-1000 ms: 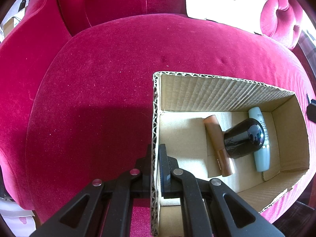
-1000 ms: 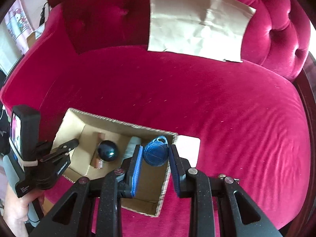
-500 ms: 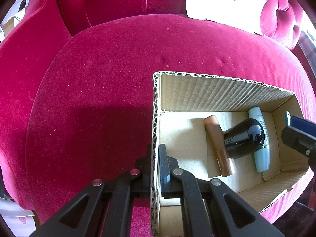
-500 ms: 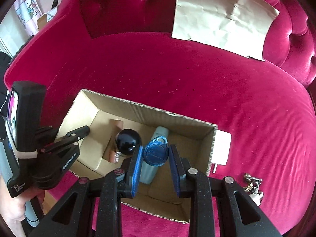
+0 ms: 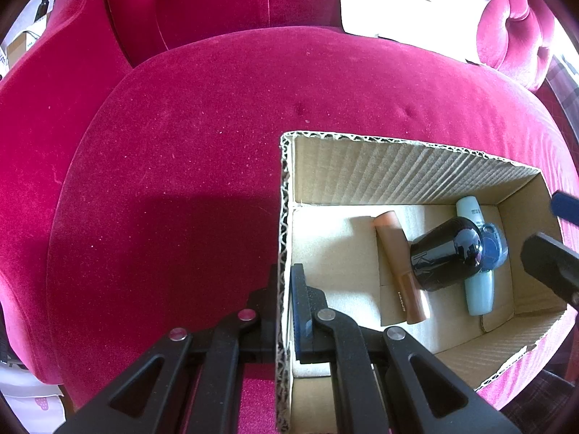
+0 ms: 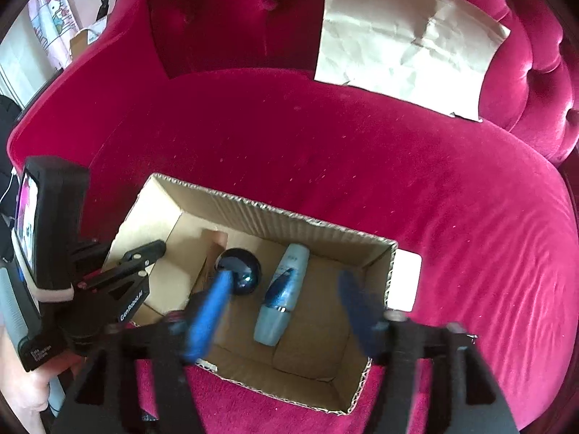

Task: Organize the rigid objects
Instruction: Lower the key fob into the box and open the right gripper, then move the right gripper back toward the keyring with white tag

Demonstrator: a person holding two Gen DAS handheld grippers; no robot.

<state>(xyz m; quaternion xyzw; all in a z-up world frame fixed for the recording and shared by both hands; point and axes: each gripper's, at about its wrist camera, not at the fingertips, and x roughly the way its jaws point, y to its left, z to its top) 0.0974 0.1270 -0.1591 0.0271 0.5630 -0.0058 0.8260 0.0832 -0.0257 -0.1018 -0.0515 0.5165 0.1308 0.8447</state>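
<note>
An open cardboard box [image 5: 398, 166] [image 6: 275, 213] sits on the red velvet sofa seat. My left gripper [image 5: 284, 275] [image 6: 152, 253] is shut on the box's left wall. Inside lie a copper tube [image 5: 398, 264] [image 6: 219, 238], a black round-topped bottle [image 5: 445, 256] [image 6: 240, 271] and a pale blue bottle [image 5: 479, 293] [image 6: 269, 322]. A blue key fob [image 5: 494, 246] [image 6: 280, 285] rests loose on the pale blue bottle. Above the box, my right gripper [image 6: 286, 282] hangs with its blurred jaws opening and nothing pressed between the pads; one finger [image 5: 550, 267] shows in the left wrist view.
A white card [image 6: 407, 278] lies on the seat against the box's right wall. A creased paper sheet [image 6: 405, 43] [image 5: 416, 0] leans on the tufted backrest. A hand [image 6: 21, 379] holds the left gripper's handle. Red cushion stretches behind and right of the box.
My right gripper carried the blue fob over the box, then spread its jaws; the fob dropped onto the pale blue bottle. The left gripper kept its hold on the wall.
</note>
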